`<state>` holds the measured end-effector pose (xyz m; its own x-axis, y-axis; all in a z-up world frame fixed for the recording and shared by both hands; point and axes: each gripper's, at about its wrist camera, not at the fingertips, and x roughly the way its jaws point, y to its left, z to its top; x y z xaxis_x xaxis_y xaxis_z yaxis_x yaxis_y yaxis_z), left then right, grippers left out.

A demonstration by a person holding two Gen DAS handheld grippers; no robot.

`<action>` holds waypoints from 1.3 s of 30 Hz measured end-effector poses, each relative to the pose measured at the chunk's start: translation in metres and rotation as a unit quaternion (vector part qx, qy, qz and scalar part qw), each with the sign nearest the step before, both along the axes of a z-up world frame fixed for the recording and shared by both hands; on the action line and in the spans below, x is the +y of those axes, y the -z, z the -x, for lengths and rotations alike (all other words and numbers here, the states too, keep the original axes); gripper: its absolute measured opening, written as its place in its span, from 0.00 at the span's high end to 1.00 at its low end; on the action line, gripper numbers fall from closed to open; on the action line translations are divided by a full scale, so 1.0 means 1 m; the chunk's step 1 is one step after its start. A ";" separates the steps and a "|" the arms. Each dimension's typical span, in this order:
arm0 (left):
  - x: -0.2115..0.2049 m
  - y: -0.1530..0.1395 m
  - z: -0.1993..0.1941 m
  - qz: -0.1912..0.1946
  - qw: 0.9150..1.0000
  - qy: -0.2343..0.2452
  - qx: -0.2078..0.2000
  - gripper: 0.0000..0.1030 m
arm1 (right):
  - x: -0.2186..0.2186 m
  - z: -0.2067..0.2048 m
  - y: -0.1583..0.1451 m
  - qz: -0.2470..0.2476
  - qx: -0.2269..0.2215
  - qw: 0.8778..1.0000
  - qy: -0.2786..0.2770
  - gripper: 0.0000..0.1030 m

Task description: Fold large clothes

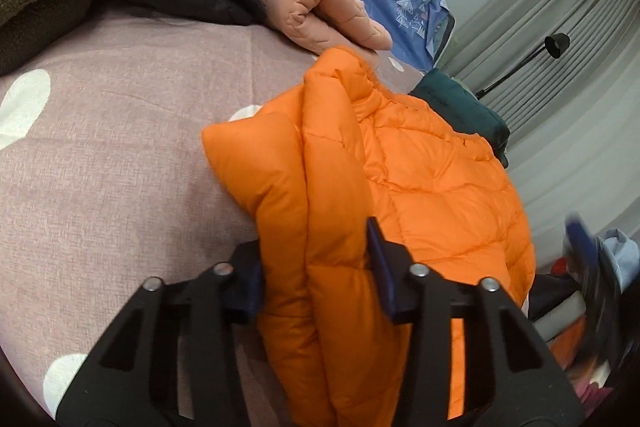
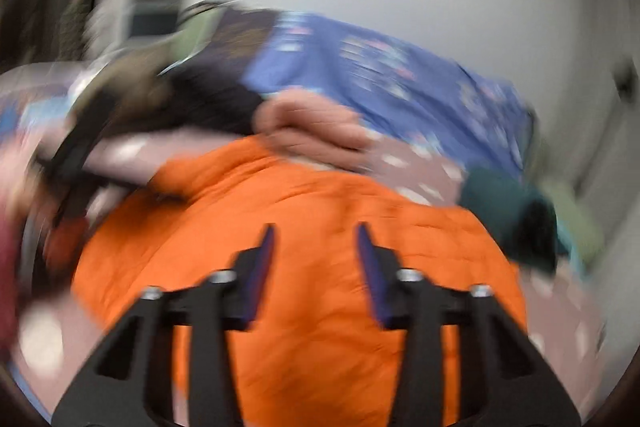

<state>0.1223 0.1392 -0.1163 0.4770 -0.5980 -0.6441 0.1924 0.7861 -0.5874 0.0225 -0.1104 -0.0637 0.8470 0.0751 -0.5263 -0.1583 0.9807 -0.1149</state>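
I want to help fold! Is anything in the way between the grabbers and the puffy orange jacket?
Nothing visible. The left gripper has its fingers pressed on a thick fold of the puffy orange quilted jacket. The right gripper hangs just over the jacket with nothing between; the blur hides whether it touches.
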 end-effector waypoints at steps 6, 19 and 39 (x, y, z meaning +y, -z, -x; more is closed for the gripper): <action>0.000 -0.012 0.006 -0.018 1.000 -0.005 0.000 0.52 | -0.023 -0.103 0.054 -0.028 0.128 0.991 0.006 0.72; -0.005 -0.047 0.034 0.006 0.999 0.028 -0.030 0.79 | -0.055 -0.116 0.106 -0.143 0.149 0.979 -0.010 0.73; -0.211 -0.177 0.031 -0.189 0.948 0.232 -0.109 0.81 | -0.084 -0.127 0.110 -0.266 0.182 0.945 -0.053 0.75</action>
